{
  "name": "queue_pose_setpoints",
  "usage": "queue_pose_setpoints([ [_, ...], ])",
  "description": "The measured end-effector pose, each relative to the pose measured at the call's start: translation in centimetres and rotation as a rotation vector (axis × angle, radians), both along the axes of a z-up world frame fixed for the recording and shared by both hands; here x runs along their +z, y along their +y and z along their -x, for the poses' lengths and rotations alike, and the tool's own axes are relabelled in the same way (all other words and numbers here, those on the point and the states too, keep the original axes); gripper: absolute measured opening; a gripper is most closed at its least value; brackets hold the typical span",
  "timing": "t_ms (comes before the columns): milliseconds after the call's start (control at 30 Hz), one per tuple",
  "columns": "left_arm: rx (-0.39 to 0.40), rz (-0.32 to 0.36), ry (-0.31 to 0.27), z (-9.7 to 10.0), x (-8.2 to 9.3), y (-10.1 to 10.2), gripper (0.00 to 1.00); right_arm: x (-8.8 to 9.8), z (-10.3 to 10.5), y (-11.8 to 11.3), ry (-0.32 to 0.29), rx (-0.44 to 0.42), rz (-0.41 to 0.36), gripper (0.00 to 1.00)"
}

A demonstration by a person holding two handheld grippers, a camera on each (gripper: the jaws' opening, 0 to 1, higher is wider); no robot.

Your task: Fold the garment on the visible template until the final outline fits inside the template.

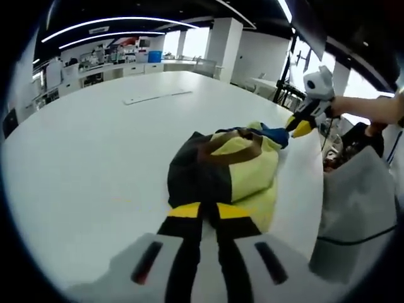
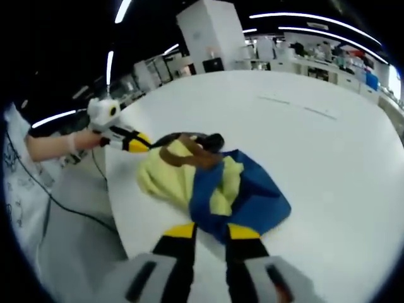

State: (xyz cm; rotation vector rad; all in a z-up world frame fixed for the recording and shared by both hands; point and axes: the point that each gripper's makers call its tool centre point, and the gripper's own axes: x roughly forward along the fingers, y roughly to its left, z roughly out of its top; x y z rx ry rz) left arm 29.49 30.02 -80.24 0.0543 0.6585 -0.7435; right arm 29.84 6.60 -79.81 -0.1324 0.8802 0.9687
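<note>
One garment [image 1: 224,167], a yellow, blue, black and brown heap, lies bunched near the white surface [image 1: 95,145] edge. Left claw [image 1: 208,211] and right claw [image 2: 211,232] each clamp its cloth. Folding appears barely begun; no template outline is discernible.

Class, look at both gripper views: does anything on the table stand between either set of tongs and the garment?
Nothing visible does. The left tongs and the right tongs each already reach an edge of the crumpled garment on the white table.
</note>
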Motion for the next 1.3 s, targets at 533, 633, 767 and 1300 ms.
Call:
queue_pose_setpoints([
  [533, 0.033, 0.025, -0.002, -0.4, 0.9, 0.7, 0.0, 2.6, -0.6, -1.1, -0.048, -0.075, -0.05, 0.0],
  [633, 0.031, 0.022, -0.025, -0.7, 1.9, 1.1, 0.0, 3.7, -1.0, -1.9, -0.076, -0.106, -0.065, 0.0],
  [767, 0.049, 0.034, -0.046, -1.3, 3.6, 1.6, 0.0, 5.0, -1.4, -2.4, -0.117, -0.136, -0.078, 0.0],
  [1300, 0.12, 0.109, -0.187, -3.6, 11.1, 3.8, 0.0, 12.4, -3.4, -2.9, -0.287, -0.202, -0.174, 0.0],
])
